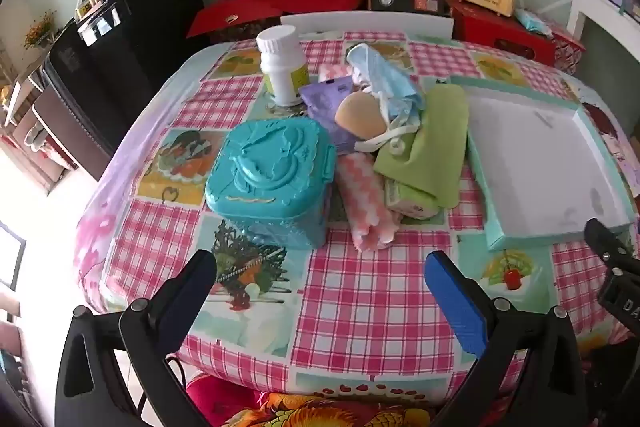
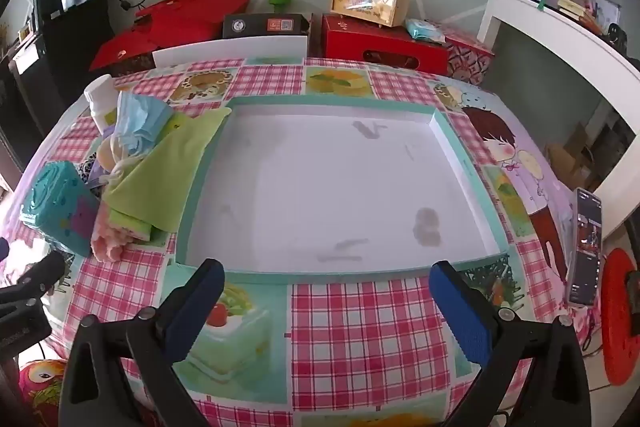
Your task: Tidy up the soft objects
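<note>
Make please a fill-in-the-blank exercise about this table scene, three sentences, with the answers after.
1. The tray beside the pile of soft things holds ____.
2. The green cloth lies partly on top of the ____ masks' straps side, next to the sponge; the masks are coloured ____.
3. Both the left gripper and the right gripper have their jaws ____.

Answers: nothing; blue; open

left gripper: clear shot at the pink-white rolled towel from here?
Probably yes. The left gripper is open over bare tablecloth, and the rolled towel lies just ahead, its near end exposed beside the teal box.
</note>
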`<state>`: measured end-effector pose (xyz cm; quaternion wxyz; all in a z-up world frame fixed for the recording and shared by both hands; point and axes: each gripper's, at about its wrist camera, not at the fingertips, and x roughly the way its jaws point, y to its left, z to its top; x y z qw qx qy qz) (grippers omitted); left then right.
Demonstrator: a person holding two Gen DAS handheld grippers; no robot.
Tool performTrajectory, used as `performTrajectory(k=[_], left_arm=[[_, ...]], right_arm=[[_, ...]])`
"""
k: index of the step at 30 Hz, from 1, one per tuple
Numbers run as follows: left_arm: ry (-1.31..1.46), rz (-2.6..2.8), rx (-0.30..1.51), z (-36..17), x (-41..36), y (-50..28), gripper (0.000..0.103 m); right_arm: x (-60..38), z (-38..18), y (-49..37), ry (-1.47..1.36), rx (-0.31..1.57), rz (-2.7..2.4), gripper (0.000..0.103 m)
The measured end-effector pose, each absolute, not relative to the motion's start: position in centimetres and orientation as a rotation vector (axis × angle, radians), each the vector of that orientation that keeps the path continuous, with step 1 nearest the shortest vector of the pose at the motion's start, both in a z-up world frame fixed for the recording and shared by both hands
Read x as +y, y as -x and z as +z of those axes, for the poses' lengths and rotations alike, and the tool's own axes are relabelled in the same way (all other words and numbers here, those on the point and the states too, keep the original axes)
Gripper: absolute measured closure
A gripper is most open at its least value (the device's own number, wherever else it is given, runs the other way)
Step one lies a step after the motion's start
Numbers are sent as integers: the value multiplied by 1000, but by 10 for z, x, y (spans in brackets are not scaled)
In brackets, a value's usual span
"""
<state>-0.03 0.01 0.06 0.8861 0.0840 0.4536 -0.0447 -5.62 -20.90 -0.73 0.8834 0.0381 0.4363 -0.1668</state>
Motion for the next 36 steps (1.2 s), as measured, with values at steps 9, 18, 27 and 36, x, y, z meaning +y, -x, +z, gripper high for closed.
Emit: performTrajectory(k=[9, 18, 27, 36], left_arm=[[-129, -56, 951, -2, 11, 1, 0], [-146, -42, 952, -1, 4, 1, 0], [-144, -40, 961, -4, 6, 0, 0], [-148, -35, 968, -6, 6, 0, 0]], right_arm=[[-214, -11, 59, -133, 901, -351, 0], [-214, -12, 60, -129, 903, -345, 0], [-206, -12, 57, -72, 908, -340, 0], [-205, -12, 58, -59, 908, -337, 0]])
